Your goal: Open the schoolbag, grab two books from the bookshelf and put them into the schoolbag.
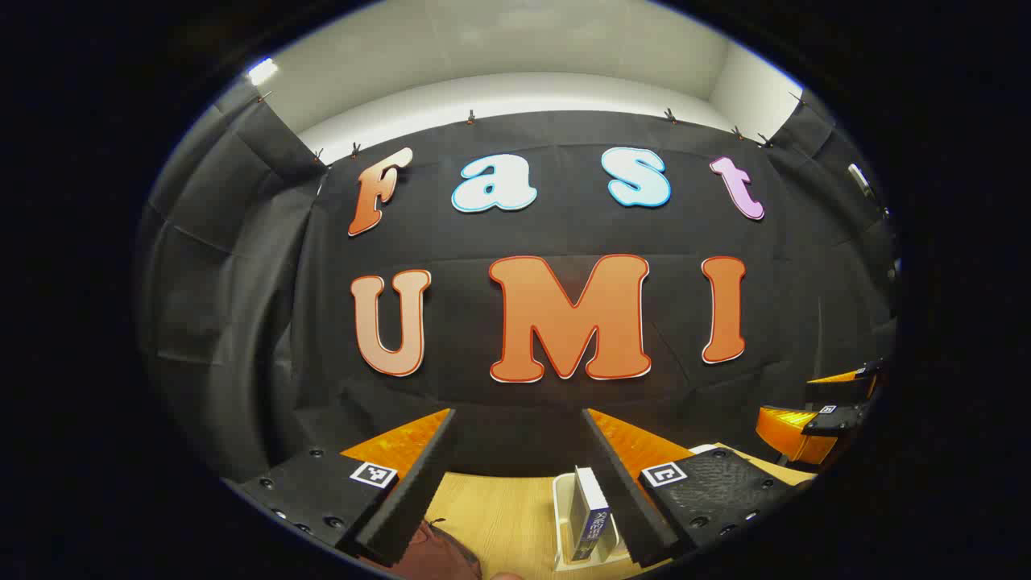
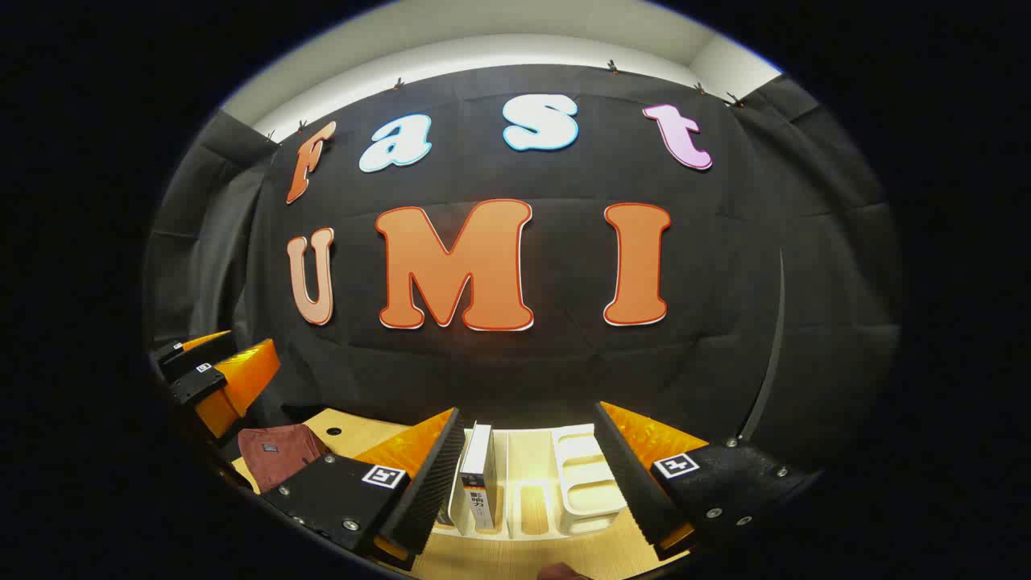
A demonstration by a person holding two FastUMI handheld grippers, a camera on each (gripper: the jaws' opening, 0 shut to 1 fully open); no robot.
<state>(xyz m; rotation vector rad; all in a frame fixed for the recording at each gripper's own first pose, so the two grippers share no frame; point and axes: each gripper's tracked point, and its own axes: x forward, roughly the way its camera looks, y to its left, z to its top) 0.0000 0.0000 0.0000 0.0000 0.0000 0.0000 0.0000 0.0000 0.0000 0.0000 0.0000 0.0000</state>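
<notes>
1. Left gripper view: my left tool [image 1: 515,483] hangs above the counter [image 1: 499,515] with its fingers spread wide and nothing between them. The schoolbag [image 1: 435,552], a dark red shape, sits at the bottom edge just under my left finger. I cannot tell from here whether it is zipped or open.

2. Same view: the bookshelf [image 1: 564,515], a pale rack, stands to the right of the bag, with one book [image 1: 592,515] upright in it beside my right finger. My right tool [image 1: 830,411] shows at the far right edge, up off the counter.

3. Right gripper view: my right tool [image 2: 523,491] is also spread wide and empty, facing the bookshelf [image 2: 584,479]. A book [image 2: 481,479] stands upright in its left slot, close to my left finger; the slots to the right look empty. The schoolbag [image 2: 278,455] lies off to the left on the counter [image 2: 346,431], with my left tool [image 2: 213,379] above it.

4. The step in hand, as I judge it, is opening the bag. I would lower the left tool to the bag, find the zipper pull first, and steady the fabric with the other tool so the bag does not slide.

5. For the book, I would straddle the spine squarely and lift straight up, so that the rack stays put.
</notes>
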